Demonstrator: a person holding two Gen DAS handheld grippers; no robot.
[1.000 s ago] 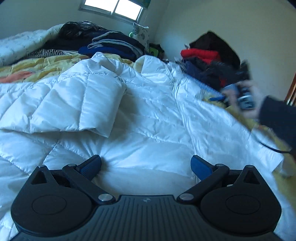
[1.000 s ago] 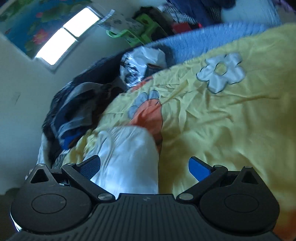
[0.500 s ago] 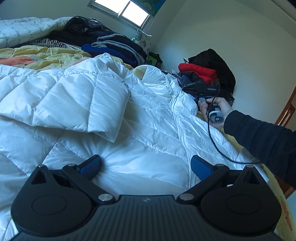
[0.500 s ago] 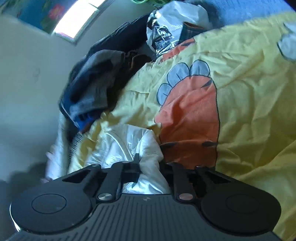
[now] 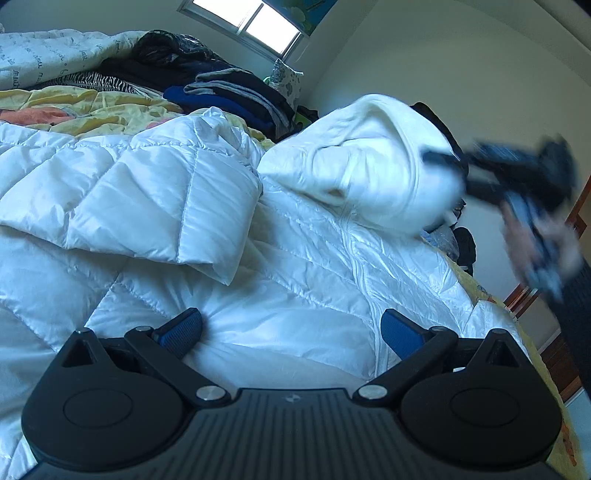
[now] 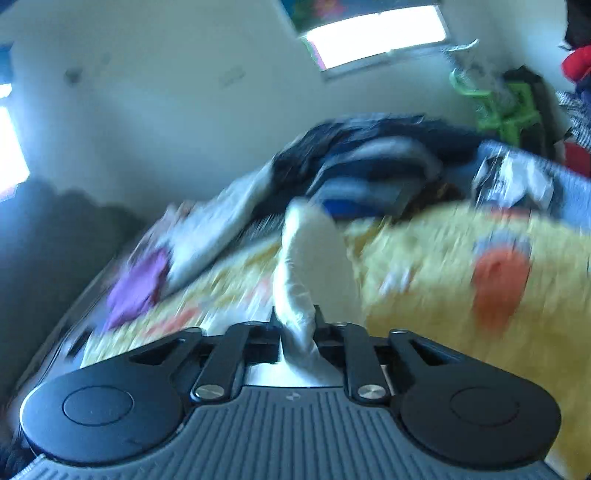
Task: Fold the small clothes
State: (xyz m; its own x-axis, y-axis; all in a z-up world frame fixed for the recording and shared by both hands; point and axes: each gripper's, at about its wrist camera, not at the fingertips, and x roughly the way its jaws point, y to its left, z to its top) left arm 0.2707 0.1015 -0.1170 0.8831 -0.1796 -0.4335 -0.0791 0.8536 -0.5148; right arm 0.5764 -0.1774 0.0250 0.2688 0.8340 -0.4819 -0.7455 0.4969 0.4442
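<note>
Lit by daylight from a window (image 5: pixel 255 27) at upper centre of the left view, blown out to white. Cool and dim below, soft shadows. Sharp across most of that view, smeared only at right edge. Heavily motion-blurred throughout the right view (fisheye bending at all edges).
</note>
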